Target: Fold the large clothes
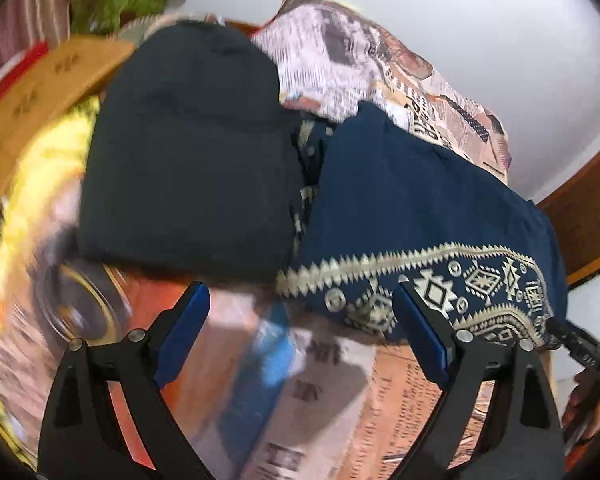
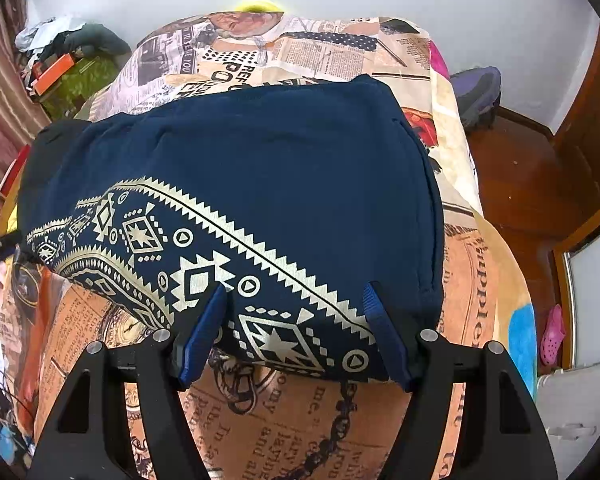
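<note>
Navy printed garment folded on bedspread; right gripper spread at hem, left gripper spread, probably clear. Pinch hem squarely.

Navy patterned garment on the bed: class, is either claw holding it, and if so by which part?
Nothing is held. Both the left claw and the right claw are open; the right one straddles the navy garment's near patterned edge without closing on it.

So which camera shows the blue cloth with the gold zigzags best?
The right wrist view: the blue cloth fills the middle, sharp, with its gold border nearly all visible. The left wrist view shows the same cloth off to the right and slanted, beside a black garment, with the picture blurry.
</note>
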A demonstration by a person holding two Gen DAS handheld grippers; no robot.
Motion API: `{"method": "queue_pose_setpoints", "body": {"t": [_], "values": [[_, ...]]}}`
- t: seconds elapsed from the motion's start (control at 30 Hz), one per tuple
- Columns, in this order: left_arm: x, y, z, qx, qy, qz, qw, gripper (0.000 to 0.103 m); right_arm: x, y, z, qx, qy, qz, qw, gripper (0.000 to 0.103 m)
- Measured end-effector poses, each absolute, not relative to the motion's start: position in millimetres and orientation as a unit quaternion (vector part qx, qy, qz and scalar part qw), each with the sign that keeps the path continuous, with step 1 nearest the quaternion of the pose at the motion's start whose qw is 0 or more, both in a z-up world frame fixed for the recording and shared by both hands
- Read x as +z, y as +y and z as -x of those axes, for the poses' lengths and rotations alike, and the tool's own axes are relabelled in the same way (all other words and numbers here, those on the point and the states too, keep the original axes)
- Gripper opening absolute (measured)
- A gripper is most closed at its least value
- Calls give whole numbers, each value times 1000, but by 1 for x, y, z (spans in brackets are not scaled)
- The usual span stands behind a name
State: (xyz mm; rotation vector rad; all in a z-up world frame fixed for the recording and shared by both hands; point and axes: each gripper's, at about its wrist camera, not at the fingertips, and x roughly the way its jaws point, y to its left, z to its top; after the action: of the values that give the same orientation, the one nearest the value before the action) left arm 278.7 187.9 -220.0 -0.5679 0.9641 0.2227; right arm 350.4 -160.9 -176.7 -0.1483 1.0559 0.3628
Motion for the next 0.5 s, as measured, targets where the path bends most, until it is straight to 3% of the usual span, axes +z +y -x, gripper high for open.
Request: {"method": "queue_pose_setpoints", "body": {"t": [0.27, 0.5], "values": [[-269, 181, -299, 32, 453, 427, 782, 92, -180, -159, -350, 169, 497, 69, 848, 69], [-289, 178, -326, 28, 437, 467, 768, 88, -184, -159, -352, 173, 492, 61, 851, 76]]}}
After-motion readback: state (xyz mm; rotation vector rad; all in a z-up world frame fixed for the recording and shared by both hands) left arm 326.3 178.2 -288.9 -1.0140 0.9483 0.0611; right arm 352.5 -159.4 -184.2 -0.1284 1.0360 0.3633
